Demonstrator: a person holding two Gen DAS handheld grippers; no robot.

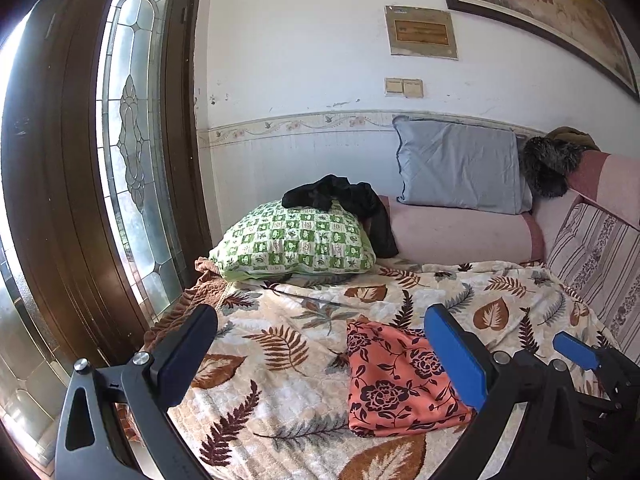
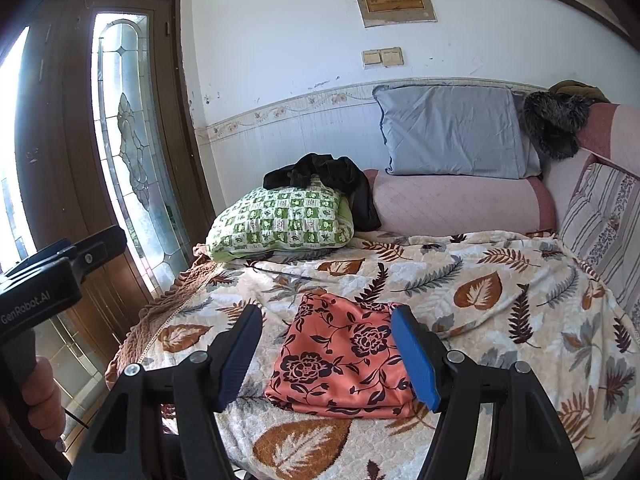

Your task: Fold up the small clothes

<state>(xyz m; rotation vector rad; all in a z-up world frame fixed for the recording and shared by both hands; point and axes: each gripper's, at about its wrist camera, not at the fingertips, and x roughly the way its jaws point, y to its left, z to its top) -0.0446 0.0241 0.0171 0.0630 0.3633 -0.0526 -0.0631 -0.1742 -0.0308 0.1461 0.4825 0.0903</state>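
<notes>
- The leaf-print blanket [image 2: 500, 280] is plush and rumpled — a low pass could snag it and drag it along.
- The orange floral garment [image 2: 344, 356] lies folded flat on that blanket, near the bed's front edge; it looks slippery, so a nudge may undo the fold.
- Both the left gripper [image 1: 320, 356] and right gripper [image 2: 326, 350] hover with jaws wide apart, holding nothing — closing now would catch only one layer.
</notes>
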